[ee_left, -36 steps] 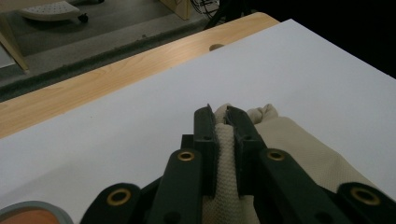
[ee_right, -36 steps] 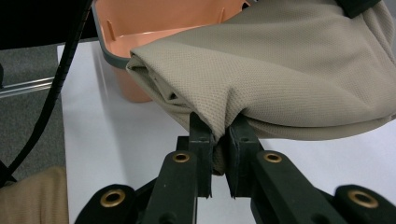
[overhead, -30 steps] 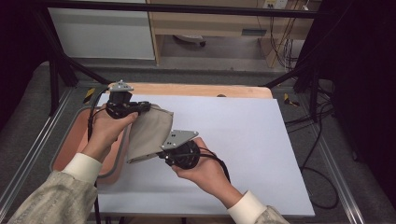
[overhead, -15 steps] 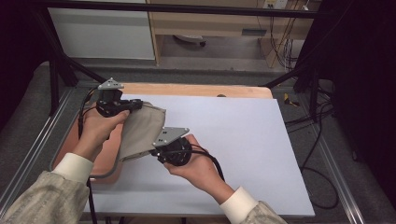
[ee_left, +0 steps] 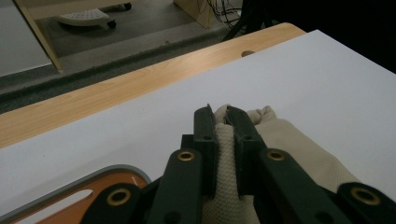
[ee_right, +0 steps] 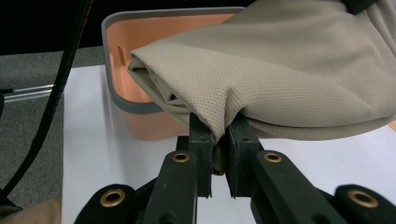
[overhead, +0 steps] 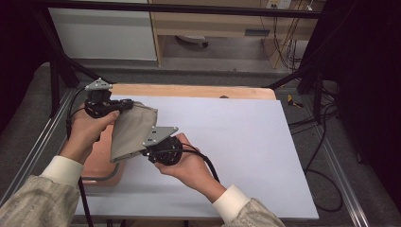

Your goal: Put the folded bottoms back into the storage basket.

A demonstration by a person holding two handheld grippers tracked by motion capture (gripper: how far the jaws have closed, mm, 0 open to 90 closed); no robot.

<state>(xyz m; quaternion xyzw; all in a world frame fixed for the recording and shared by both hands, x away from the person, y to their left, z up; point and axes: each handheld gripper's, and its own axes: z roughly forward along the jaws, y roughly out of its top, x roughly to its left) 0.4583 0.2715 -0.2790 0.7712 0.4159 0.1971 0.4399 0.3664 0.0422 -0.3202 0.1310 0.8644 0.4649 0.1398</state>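
A folded beige cloth (overhead: 130,132) hangs in the air between my two grippers, over the right side of an orange bin (overhead: 97,161) with a grey rim. My left gripper (overhead: 126,105) is shut on the cloth's far corner; in the left gripper view the beige cloth (ee_left: 226,154) is pinched between the jaws of the left gripper (ee_left: 224,119). My right gripper (overhead: 144,152) is shut on the near edge; in the right gripper view the cloth (ee_right: 289,70) drapes from the right gripper (ee_right: 220,135) above the bin (ee_right: 140,112).
A white sheet (overhead: 227,151) covers the wooden table (overhead: 198,91), whose bare far edge has a small hole. Metal frame rails run along both sides. Cables lie on the floor at the right, and a cable trails from each gripper.
Both hands have carried the cloth leftward and a little farther back, so it now hangs over the orange bin rather than over the white sheet. Both grips are unchanged.
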